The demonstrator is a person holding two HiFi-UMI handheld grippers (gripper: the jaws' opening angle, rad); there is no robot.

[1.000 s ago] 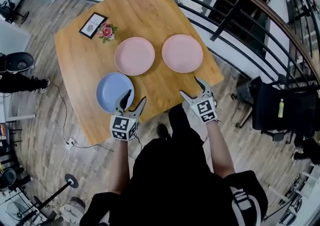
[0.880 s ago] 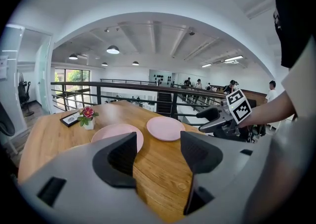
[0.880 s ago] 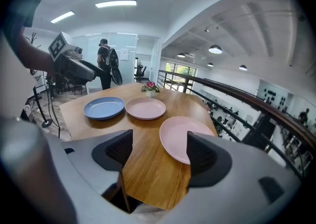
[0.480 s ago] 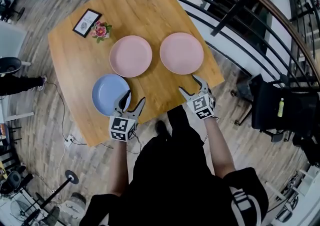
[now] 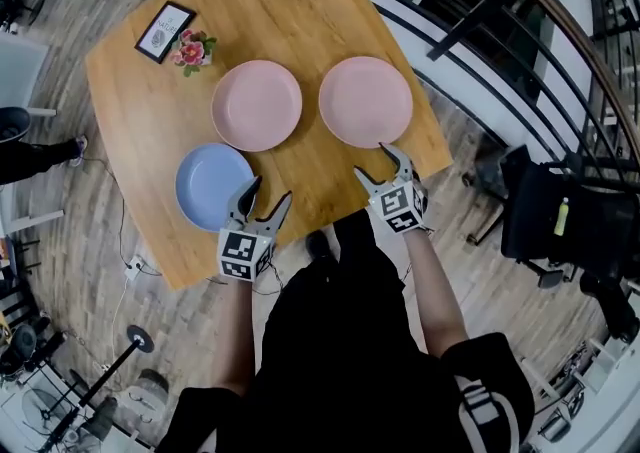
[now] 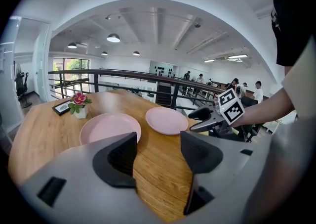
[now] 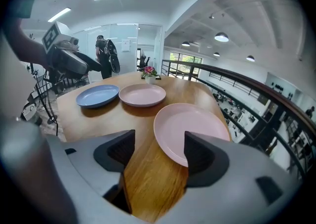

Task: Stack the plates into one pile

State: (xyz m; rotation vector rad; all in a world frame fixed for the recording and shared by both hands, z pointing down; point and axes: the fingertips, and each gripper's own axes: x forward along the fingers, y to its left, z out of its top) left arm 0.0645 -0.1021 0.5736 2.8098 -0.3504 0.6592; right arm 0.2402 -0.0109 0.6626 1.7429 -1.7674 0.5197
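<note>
- Wooden table point(image 5: 290, 1) seen from above, with three plates lying singly on it and none stacked; judged the very start of the task, the approach to a first plate.
- Left gripper point(image 5: 270, 191) over the near edge, just beside the blue plate point(image 5: 212, 186), which lies toward the near left corner; jaws apart with only bare wood between them, nothing gripped.
- Right gripper point(image 5: 373, 161) over the near edge toward the near right corner, its tips just beside the right pink plate point(image 5: 366, 101); jaws apart though just now narrowing somewhat, with wood between them and the plate's near rim showing past them, nothing pinched.
- Middle pink plate point(image 5: 257, 106) at the table's centre, apart from both grippers; probably the best base for the pile.
- To do this step well:
  - slide one jaw under the near rim of the right pink plate and keep the other above it;
  - close only once the rim sits deep between the pads;
  - lift level, carry it over the middle plate, centre it, and lower fully before letting go;
  - then do the same with the blue plate on the left.
- Likely risk: the rims are shallow and smooth, so a pinch at the very lip may slip or shove the plate away.
- Count:
  - three plates, two pink and one blue;
  - two grippers;
  - one small flower pot point(image 5: 190, 49) and one framed card point(image 5: 163, 31), side by side near the far left corner.
</note>
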